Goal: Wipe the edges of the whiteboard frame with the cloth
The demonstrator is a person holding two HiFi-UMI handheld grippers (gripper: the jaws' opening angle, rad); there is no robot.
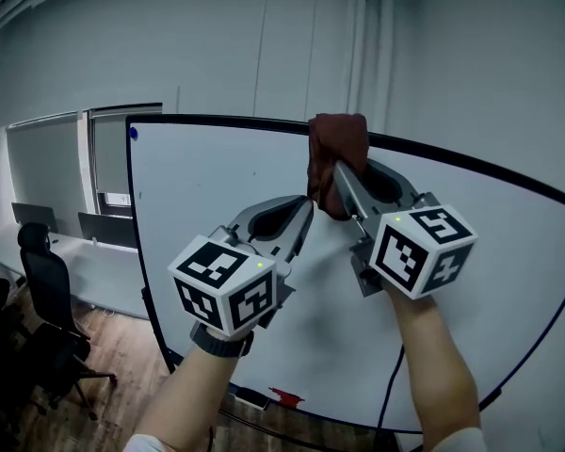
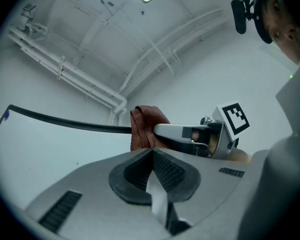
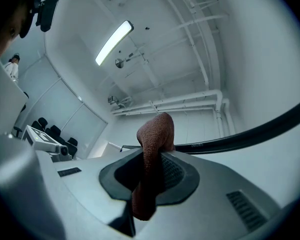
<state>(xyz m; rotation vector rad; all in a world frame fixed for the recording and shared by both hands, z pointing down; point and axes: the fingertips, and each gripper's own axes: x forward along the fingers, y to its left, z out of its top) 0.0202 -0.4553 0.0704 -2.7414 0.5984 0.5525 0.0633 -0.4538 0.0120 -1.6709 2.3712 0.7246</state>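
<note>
A white whiteboard (image 1: 217,186) with a thin black frame (image 1: 226,122) stands in front of me. My right gripper (image 1: 340,171) is shut on a brown cloth (image 1: 337,149), and the cloth drapes over the board's top edge. From the right gripper view the cloth (image 3: 154,149) stands up between the jaws against the black frame (image 3: 250,133). My left gripper (image 1: 306,217) is shut with nothing in it, held over the board face just below and left of the cloth. The left gripper view shows the cloth (image 2: 144,125) on the top frame (image 2: 65,120).
An office chair (image 1: 47,295) and a long white desk (image 1: 75,262) stand at the left beyond the board. A red item (image 1: 284,397) and a dark eraser (image 1: 252,398) lie on the board's bottom ledge. A cable (image 1: 390,384) hangs below my right arm.
</note>
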